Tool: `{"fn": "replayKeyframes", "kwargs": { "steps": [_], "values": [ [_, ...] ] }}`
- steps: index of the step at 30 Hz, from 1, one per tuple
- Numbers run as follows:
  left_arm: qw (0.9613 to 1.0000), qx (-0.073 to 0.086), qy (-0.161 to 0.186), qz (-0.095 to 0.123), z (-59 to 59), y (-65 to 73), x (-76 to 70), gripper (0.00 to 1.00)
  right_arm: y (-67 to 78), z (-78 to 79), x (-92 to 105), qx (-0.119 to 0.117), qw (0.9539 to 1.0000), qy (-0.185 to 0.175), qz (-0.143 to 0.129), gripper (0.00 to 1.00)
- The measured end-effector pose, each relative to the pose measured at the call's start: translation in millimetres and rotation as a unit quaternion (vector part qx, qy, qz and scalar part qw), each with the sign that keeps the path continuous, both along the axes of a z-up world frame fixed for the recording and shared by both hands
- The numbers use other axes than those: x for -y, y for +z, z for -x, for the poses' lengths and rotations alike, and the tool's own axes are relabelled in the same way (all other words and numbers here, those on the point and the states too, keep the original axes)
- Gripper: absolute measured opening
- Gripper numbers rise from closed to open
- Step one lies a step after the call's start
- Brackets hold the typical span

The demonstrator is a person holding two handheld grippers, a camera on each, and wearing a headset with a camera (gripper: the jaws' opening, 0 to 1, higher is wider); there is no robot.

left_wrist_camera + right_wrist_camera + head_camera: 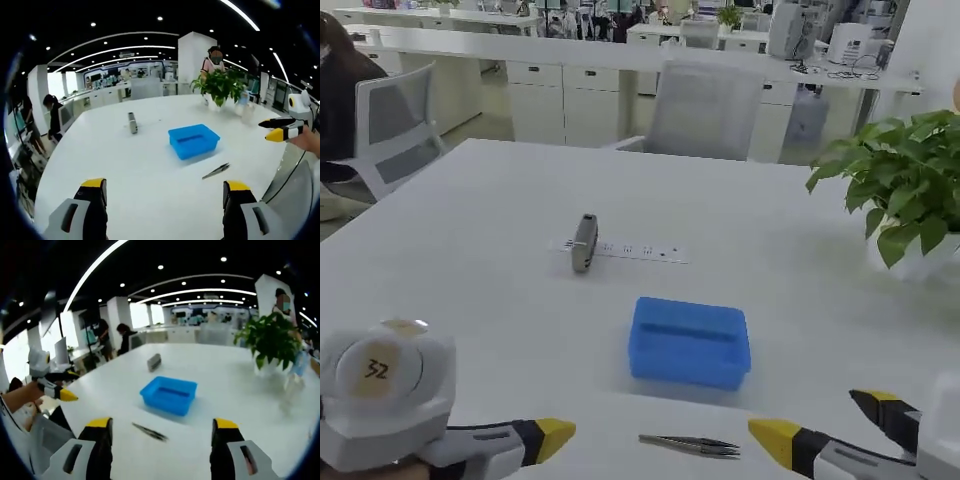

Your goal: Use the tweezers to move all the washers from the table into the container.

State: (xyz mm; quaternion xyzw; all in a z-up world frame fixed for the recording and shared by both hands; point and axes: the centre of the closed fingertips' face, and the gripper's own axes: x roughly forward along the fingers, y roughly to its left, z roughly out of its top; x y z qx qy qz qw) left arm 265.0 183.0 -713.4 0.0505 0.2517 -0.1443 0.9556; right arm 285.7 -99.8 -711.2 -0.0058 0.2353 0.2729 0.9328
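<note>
Grey-and-white left gripper, black yellow-tipped jaws, round label "32"

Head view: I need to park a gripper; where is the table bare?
Bare: white table left of the grey oblong block, and between the blue plastic container and the potted green plant. Crowded: around the metal tweezers.

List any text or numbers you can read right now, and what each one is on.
"32": on the round tag atop the left gripper.
Dark marks on the white strip beside the grey block: too small to read.
Nothing else is legible.
</note>
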Motion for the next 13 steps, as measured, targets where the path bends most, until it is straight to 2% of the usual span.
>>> {"fn": "replayKeyframes", "kwargs": {
  "steps": [2,4,5,7,10,13],
  "values": [
    [0.9997,0.015,0.015,0.007,4.1,7.4,-4.9,0.99,0.7,0.6,4.4,0.005,1.0,-0.008,0.002,0.85],
    [0.9994,0.023,0.022,0.01,6.5,12.0,-8.7,0.99,1.5,1.3,9.4,0.012,0.9997,-0.019,0.004,0.88],
    [0.9987,0.033,0.038,0.008,7.0,16.2,-14.3,0.99,1.4,1.4,13.0,0.016,0.9994,-0.029,0.007,0.91],
    [0.9982,0.039,0.046,0.003,9.4,19.3,-18.3,0.99,-0.9,1.7,17.6,0.015,0.9992,-0.036,0.008,0.96],
    [0.998,0.039,0.049,-0.003,11.4,19.8,-20.3,0.99,-3.9,1.9,22.5,0.012,0.9988,-0.047,0.008,0.99],
    [0.9985,0.032,0.045,-0.006,12.6,15.9,-19.1,0.99,-4.6,1.3,23.7,0.014,0.9986,-0.05,0.009,0.99]
  ]
}}
